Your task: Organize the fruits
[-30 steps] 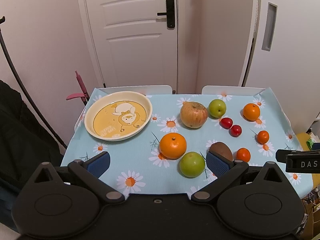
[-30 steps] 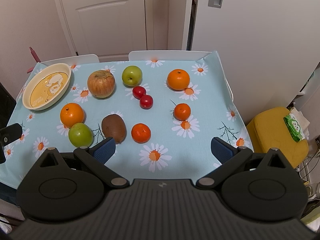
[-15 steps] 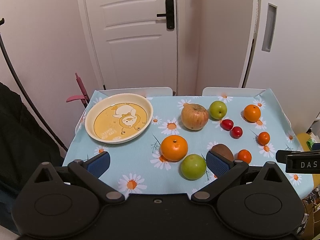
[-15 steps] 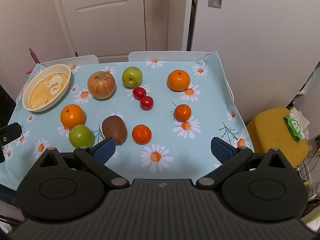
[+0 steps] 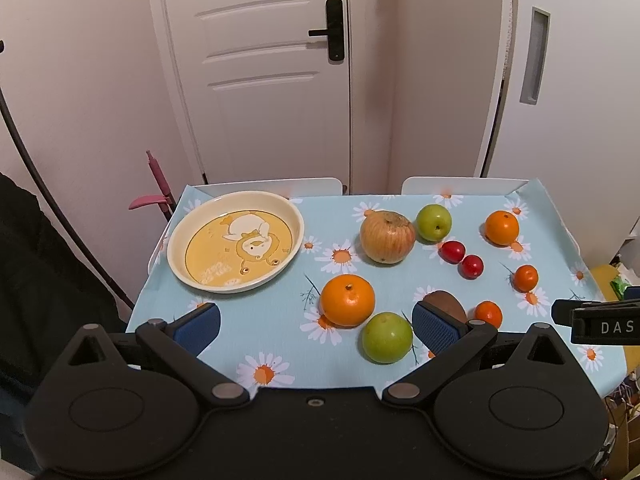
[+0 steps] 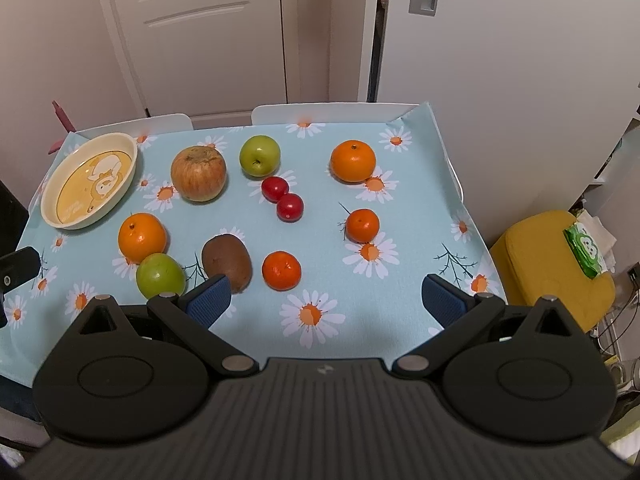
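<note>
A cream plate (image 5: 176,256) (image 6: 50,216) with a yellow cartoon centre lies empty at the table's far left. Fruit is scattered to its right: a striped apple (image 5: 387,237) (image 6: 198,173), two green apples (image 5: 434,222) (image 5: 387,337), two large oranges (image 5: 348,300) (image 5: 501,227), two small tangerines (image 6: 362,225) (image 6: 281,271), two red cherry tomatoes (image 6: 275,189) (image 6: 290,207) and a brown kiwi (image 6: 226,257). My left gripper (image 5: 317,326) hangs open over the near edge, nothing between its blue pads. My right gripper (image 6: 326,304) is open too, beside the kiwi.
A daisy-print blue cloth (image 6: 416,216) covers the small table. Two white chair backs (image 5: 276,186) (image 5: 452,184) stand behind it, before a white door (image 5: 264,68). A yellow stool (image 6: 552,268) with a green packet sits at the right. A pink handle (image 5: 154,184) leans at the left.
Both views have crept slightly: the table and fruit sit a little lower in the left wrist view than a second ago. No fruit has moved and both grippers stay open.
</note>
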